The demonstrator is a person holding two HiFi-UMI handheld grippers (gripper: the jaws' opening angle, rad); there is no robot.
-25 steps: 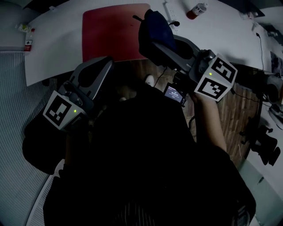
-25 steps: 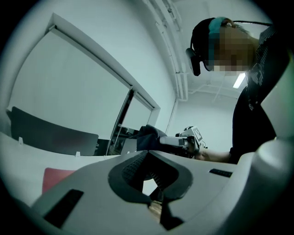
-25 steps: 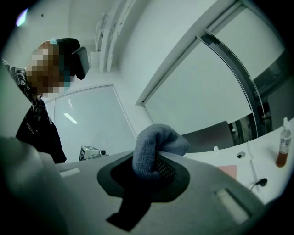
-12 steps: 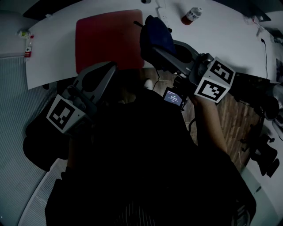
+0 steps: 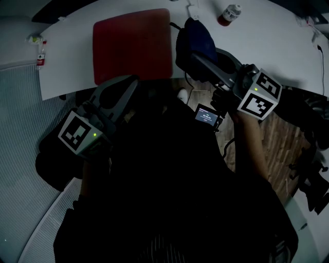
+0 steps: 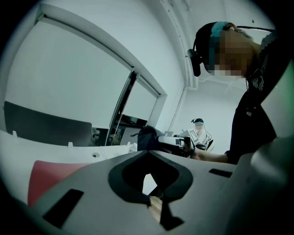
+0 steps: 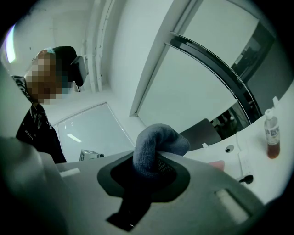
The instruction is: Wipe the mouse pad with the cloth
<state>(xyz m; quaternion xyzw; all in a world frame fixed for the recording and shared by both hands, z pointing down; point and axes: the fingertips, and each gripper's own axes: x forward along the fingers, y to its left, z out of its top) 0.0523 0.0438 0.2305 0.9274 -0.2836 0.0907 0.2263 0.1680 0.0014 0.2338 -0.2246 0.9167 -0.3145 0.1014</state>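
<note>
At the far left, the left claw point(image 5: 128, 85) hung short of the bench point(image 5: 267, 46), on the person's side of its near edge. Its tips pointed up toward the near edge of the mouse pad point(image 5: 131, 43). In the left gripper view its jaws stood together, and nothing lay in the cut-out between them.

The red mouse pad lay flat on the white bench, close to the near edge. Its whole top was bare in the head view.

Just right of the pad's right edge, the dark blue cloth point(image 5: 194, 38) bulged out of the right claw point(image 5: 193, 55). The right gripper view showed those jaws clamped on a folded hump of it, which stuck out past the tips. In the head view the cloth sat beside the pad rather than over it. Whether it rested on the bench or was held above it could not be told.

Further right, toward the back of the bench, stood a small bottle point(image 5: 230, 12), well apart from the pad.

The relation that mattered was sideways: the pad lay to the left of the cloth-bearing claw. The wipe had probably not yet begun. It called for carrying the cloth leftward over the pad's right edge and pressing it down there. The left claw was near enough to steady the pad's near edge if it slid.
</note>
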